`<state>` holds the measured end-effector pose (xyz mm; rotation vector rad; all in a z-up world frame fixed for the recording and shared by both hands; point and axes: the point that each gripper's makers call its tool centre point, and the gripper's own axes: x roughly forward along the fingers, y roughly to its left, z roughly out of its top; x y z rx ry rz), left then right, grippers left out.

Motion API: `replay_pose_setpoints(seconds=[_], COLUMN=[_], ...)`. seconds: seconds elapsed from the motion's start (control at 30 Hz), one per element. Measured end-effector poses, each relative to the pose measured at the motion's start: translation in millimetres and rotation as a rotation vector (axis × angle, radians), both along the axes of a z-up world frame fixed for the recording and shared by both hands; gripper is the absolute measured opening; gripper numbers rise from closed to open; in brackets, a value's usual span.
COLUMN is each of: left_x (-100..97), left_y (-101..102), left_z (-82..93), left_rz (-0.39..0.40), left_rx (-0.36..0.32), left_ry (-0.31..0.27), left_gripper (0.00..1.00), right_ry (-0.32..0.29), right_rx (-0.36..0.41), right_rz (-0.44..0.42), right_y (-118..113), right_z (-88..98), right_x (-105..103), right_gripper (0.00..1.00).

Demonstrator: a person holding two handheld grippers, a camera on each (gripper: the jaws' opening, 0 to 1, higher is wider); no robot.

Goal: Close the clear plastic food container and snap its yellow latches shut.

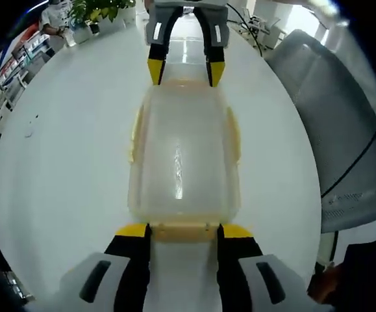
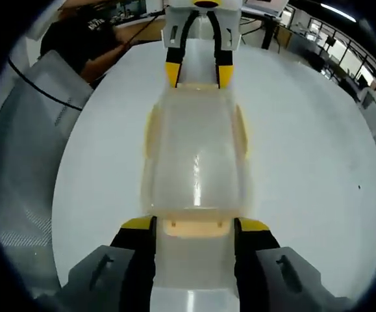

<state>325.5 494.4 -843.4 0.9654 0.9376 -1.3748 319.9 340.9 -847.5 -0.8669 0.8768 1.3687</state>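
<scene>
Container (image 1: 184, 162) lies lengthwise between the two tools — left tool (image 1: 184, 231) and right tool (image 2: 194, 224) at opposite short ends. Each stands open, jaws flanking an end latch (image 2: 194, 227) — equally near.

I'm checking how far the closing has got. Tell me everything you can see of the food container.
The container is a long, rounded box of clear, faintly cloudy plastic with its lid on, lying flat on the white table. Pale yellow latches sit on both long sides and on both ends. The left gripper brackets one end latch and the right gripper the opposite one. Whether any latch is snapped shut cannot be told.
</scene>
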Motion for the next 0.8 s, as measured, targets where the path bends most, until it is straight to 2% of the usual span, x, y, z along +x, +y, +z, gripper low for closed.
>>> replay_pose_setpoints(seconds=[0.2,0.8], left_x=[-0.2,1.7], left_y=[-0.2,3.2], left_z=[-1.6,-2.3], left_rz=[0.001,0.020], left_rx=[0.027,0.051], left_ry=[-0.012,-0.020], left_gripper=[0.34,0.34], right_ry=[0.000,0.004], right_rx=[-0.007,-0.014], right_rz=[0.002,-0.009], right_y=[-1.1,-1.0], right_z=[0.5,0.0], right_x=[1.8,-0.1], right_gripper=[0.37,0.37])
